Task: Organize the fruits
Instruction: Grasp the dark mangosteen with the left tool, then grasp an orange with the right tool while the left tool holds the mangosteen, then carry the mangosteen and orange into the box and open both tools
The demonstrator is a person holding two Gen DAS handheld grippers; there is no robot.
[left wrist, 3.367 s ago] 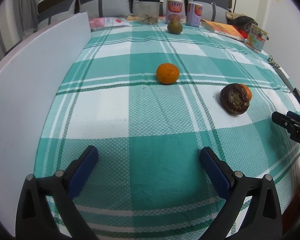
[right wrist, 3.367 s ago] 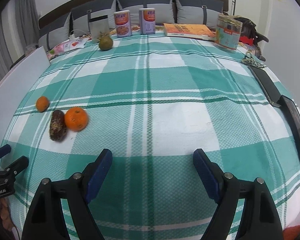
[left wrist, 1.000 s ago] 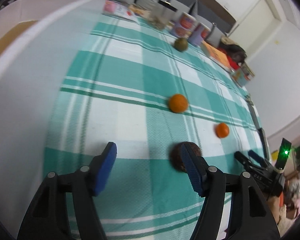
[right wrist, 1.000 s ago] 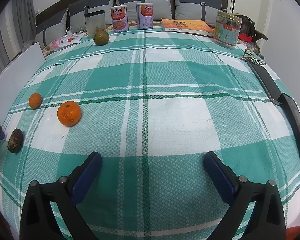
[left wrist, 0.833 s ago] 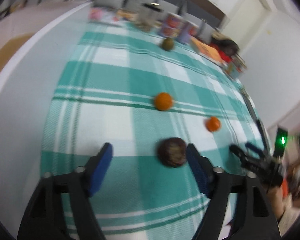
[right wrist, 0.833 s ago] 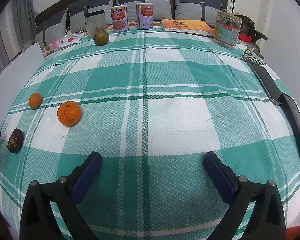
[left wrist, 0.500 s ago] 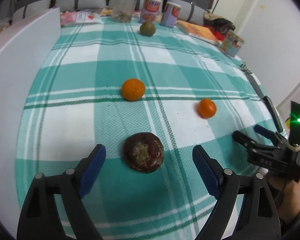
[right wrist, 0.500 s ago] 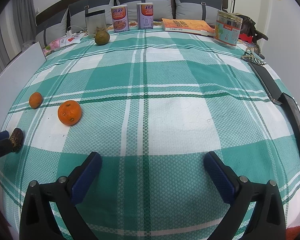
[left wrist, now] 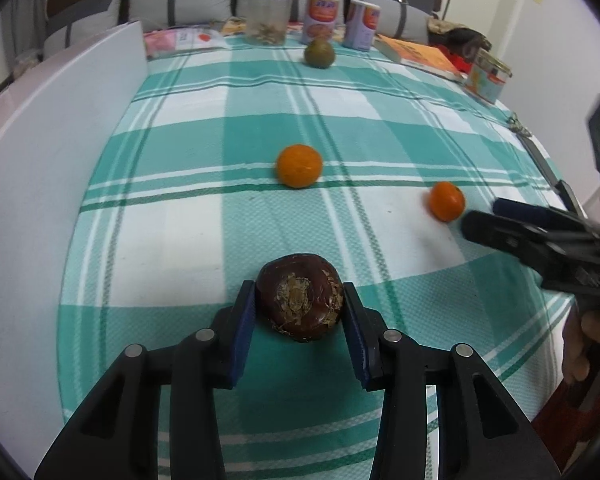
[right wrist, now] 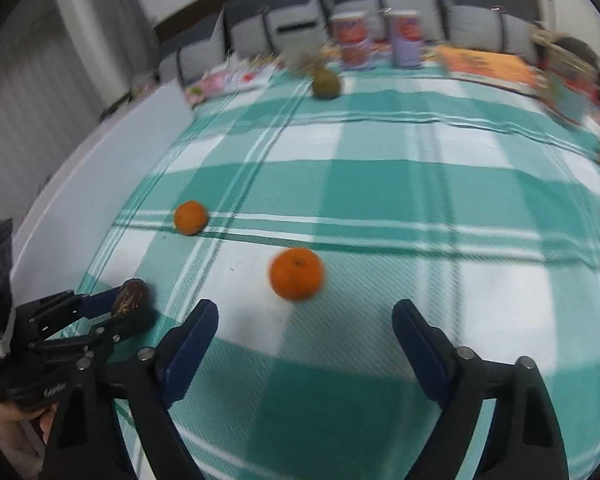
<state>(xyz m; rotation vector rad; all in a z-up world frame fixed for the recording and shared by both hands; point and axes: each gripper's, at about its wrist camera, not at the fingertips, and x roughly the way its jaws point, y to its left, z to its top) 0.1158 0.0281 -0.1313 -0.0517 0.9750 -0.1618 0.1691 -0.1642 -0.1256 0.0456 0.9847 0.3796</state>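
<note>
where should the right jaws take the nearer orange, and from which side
Grip the nearer orange across its widest middle, coming down from above and the near side, where the right gripper already stands open before it. It is round and sits alone on the cloth, clear of the other orange, so either side is free for the jaws.

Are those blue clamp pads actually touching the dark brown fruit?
Touching. In the left wrist view, both blue pads of the left gripper sit flush against the sides of the dark brown fruit, no gap showing.
</note>
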